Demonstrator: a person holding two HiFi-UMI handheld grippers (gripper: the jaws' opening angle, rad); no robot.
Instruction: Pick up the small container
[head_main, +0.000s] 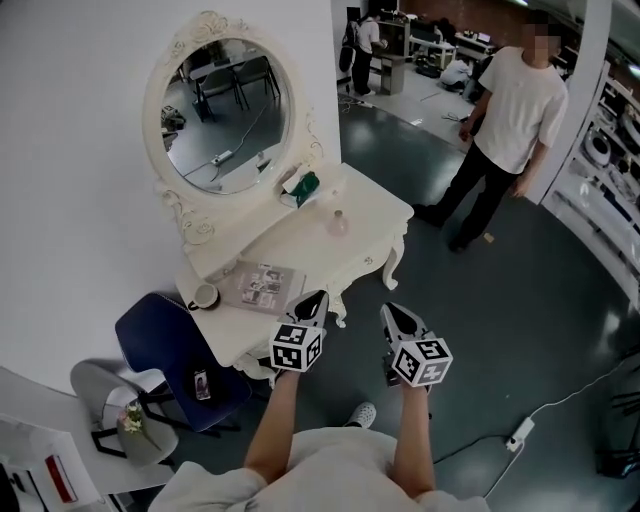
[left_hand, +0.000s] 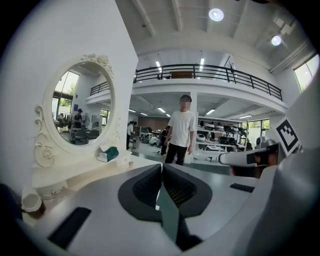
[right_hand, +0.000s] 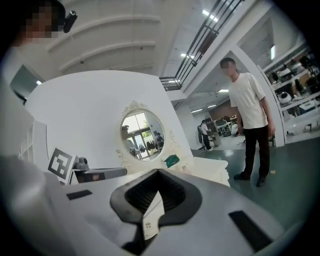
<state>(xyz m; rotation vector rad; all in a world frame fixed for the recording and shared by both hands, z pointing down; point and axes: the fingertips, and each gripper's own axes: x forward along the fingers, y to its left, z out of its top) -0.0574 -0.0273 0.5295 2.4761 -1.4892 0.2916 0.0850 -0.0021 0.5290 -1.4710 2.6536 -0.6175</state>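
Nothing done yet, by the look of it. Small container (head_main: 337, 222), pinkish, stands on the white vanity counter (head_main: 375, 208) below the oval mirror (head_main: 225, 115), near a green item (head_main: 303, 187); no tool on it. Left tool (head_main: 318, 297) & right tool (head_main: 390, 310) are both pinched together w/ nothing btwn the jaws, side by side off the counter's front edge, well apart from the container. Left to do: reach in, spread one tool's jaws, close on the container, lift.

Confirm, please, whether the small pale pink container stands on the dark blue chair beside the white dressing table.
Not quite: the small pale pink container stands on the white dressing table, before its oval mirror, not on the dark blue chair beside it. The head view shows this.
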